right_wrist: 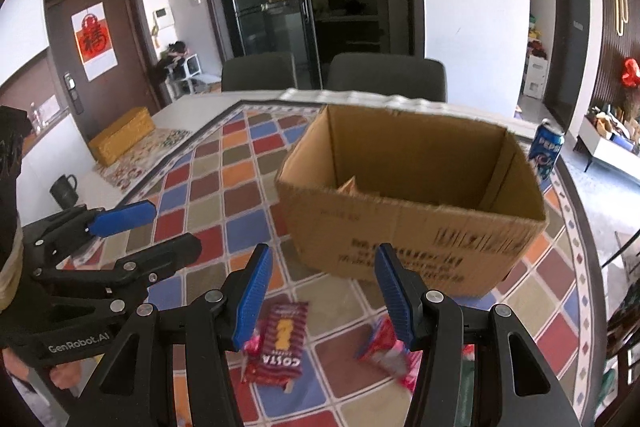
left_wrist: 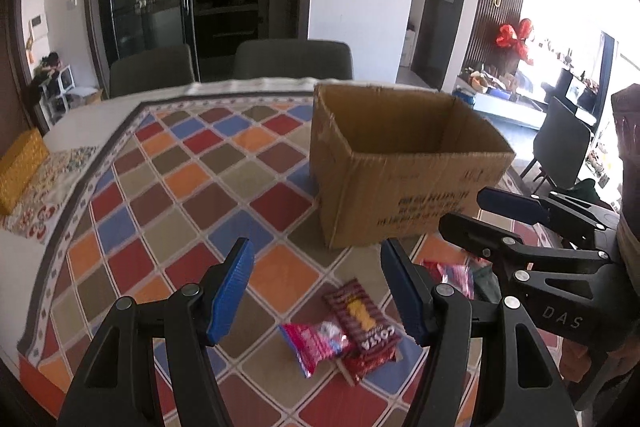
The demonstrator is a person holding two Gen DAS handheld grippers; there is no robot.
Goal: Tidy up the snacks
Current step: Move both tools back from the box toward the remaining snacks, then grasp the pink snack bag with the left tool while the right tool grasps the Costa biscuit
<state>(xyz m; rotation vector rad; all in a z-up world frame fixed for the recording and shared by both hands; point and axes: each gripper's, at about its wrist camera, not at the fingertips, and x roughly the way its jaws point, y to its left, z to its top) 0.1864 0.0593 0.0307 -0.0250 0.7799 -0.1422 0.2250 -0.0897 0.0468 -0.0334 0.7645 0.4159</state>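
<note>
**Both tools open above the loose snacks**

Closest in, the left tool hangs over the surface with its blue pads spread wide and nothing between them. Just beneath and ahead of it lie the Costa packet and, touching its left edge, a pink packet. A second pink packet lies to the right, partly hidden behind the right finger.

Beside it, the right tool is likewise spread apart and empty. Under its left finger sits the Costa packet; under its right finger lies a red-pink packet. Each tool shows in the other's view, off to the side, also with its fingers parted.

Beyond both tools stands the cardboard box, open at the top, with a corner of some orange wrapper showing inside against the near wall. It rests on the patterned tablecloth. Right of the box is a blue Pepsi can; far to the left, a dark mug and a yellow box. Two grey chairs stand at the far edge.
</note>
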